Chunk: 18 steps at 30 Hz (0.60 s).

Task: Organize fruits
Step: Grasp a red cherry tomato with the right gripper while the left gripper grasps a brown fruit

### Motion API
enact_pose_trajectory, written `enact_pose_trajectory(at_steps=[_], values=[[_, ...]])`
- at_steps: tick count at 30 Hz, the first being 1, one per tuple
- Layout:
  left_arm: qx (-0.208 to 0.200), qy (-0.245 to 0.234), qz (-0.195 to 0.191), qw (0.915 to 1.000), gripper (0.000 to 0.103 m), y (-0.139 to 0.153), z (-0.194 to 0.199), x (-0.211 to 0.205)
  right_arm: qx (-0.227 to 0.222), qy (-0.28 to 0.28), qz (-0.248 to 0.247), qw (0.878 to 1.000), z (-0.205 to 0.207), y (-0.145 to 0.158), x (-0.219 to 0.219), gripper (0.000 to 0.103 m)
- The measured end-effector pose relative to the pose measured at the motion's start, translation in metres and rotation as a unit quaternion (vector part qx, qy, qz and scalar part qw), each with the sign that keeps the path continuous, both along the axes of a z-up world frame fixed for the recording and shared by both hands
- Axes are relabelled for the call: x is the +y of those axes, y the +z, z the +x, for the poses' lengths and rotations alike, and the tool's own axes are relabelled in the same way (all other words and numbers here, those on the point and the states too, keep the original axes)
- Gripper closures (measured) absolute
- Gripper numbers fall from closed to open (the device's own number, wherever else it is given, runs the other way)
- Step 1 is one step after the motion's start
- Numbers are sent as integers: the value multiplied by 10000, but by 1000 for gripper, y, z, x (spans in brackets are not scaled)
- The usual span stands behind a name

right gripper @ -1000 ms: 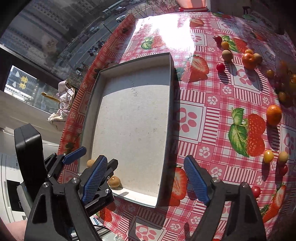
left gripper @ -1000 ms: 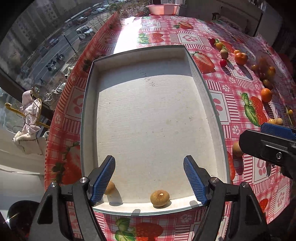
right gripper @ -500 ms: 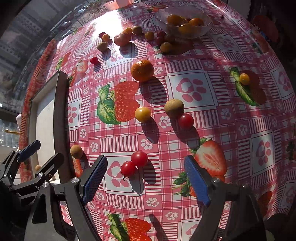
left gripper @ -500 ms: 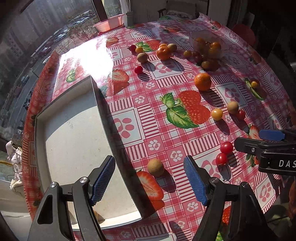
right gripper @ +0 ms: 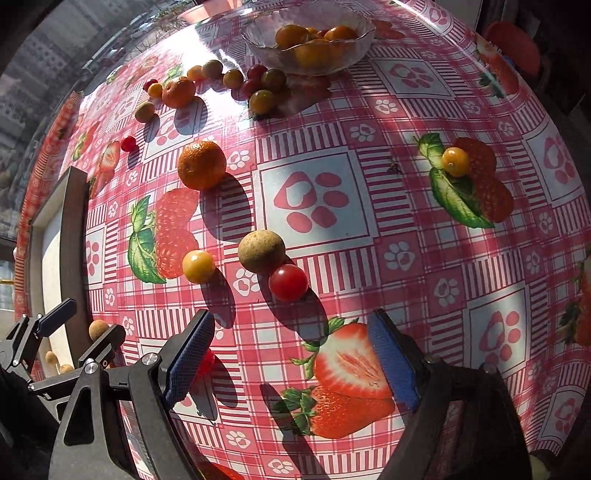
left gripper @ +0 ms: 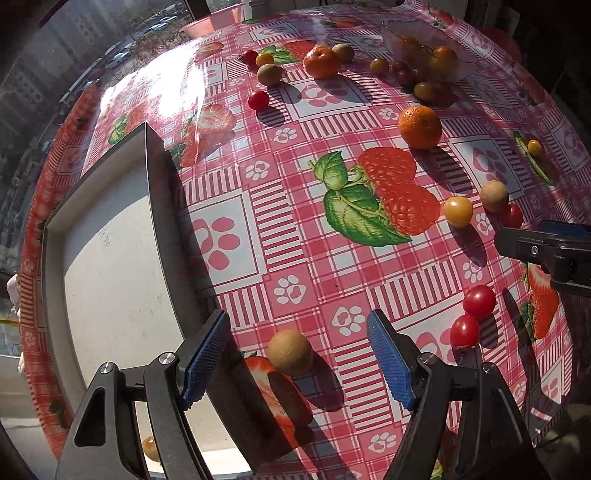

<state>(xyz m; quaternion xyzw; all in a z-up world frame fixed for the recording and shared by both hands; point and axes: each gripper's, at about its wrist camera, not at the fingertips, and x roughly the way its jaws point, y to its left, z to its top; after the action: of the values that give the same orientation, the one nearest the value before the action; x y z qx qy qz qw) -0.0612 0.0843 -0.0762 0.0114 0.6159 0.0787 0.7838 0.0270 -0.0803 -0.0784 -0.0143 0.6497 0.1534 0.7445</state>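
My left gripper (left gripper: pixel 297 356) is open, and a brown longan (left gripper: pixel 290 352) lies on the cloth between its fingers, just right of the grey tray (left gripper: pixel 155 192). One longan (left gripper: pixel 150 448) lies in the tray's near corner. My right gripper (right gripper: pixel 288 360) is open and empty, just short of a red cherry tomato (right gripper: pixel 288 282), a longan (right gripper: pixel 261 251) and a yellow tomato (right gripper: pixel 198 266). Two red tomatoes (left gripper: pixel 472 314) lie right of the left gripper. Tangerines (right gripper: pixel 201 165) and small fruits are scattered farther off.
A glass bowl (right gripper: pixel 258 40) with orange and yellow fruits stands at the far side of the strawberry-print tablecloth. A pink basin (left gripper: pixel 218 20) stands at the far edge by the window. The right gripper shows in the left wrist view (left gripper: pixel 546 251).
Both grippers have swung right, away from the tray and over the scattered fruit. The left one has closed in on the longan beside the tray. Both stay open.
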Motion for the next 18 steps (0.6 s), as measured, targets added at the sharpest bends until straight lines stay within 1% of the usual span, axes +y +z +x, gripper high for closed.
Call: enact_pose_trajectory(at_steps=[2,4,5,7,8,9,10,11,12,13,14,16,18], values=[[76,41,-33,10000,26,-5,-1,0,-11,92,-64,9999,3,-5,6,17],[98,107,-66,9999,26,-10,-2,0,-39,180,-132,9997,5,-9,11,22],[87,163,-111,9998,26,-10,-3,1,-131,250,-201,9994,5,-8,13,25],[107,277,-190,9994,26,-11,-2,4,-226,396,-304,9985,4,-7,20,33],[108,316,-218,9992,31,-10,-3,4,-270,449,-340,9980,4,-7,22,36],[87,338,-292,9990,36,-10,-3,4,-314,504,-381,9975,4,-6,25,44],[79,352,-360,9987,46,-9,-4,5,-354,560,-412,9970,3,-6,28,50],[82,353,-381,9986,52,-8,-4,4,-401,628,-443,9962,3,-5,31,61],[79,340,-397,9986,55,-8,-4,4,-425,676,-452,9958,3,-4,33,72],[73,329,-436,9985,67,-8,-5,3,-444,710,-459,9954,2,-4,34,77],[79,328,-504,9982,76,-7,-5,2,-447,721,-437,9954,2,-4,34,79],[77,383,-606,9974,77,-7,-7,1,-414,711,-348,9960,2,-3,33,79],[55,517,-857,9950,77,-6,-11,5,-335,662,-124,9972,-1,-1,26,79]])
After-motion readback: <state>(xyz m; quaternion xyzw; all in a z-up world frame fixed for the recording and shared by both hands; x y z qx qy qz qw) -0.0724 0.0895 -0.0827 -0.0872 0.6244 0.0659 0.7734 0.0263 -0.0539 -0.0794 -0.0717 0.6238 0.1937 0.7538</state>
